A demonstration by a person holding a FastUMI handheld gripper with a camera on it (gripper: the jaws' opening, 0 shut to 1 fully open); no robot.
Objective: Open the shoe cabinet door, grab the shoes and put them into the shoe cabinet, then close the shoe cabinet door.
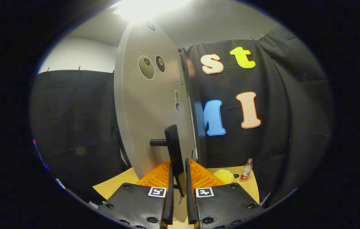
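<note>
— Fingers point(168, 178) first: what are they at?

— Gripper point(178, 173) drawn close around the black door handle point(175, 152); its bar runs down between the two fingers. Whether both press on it, I cannot tell.

— And the door?

— Grey shoe cabinet door point(149, 105) stands edge-on, just beyond the fingers. Past it on the wooden table point(113, 186), a yellow sponge point(224, 175) and a small bottle point(246, 170).

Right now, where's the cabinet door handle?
In the gripper view, the black handle sits on the grey cabinet door, between the fingers of the gripper, which close on it.
</note>
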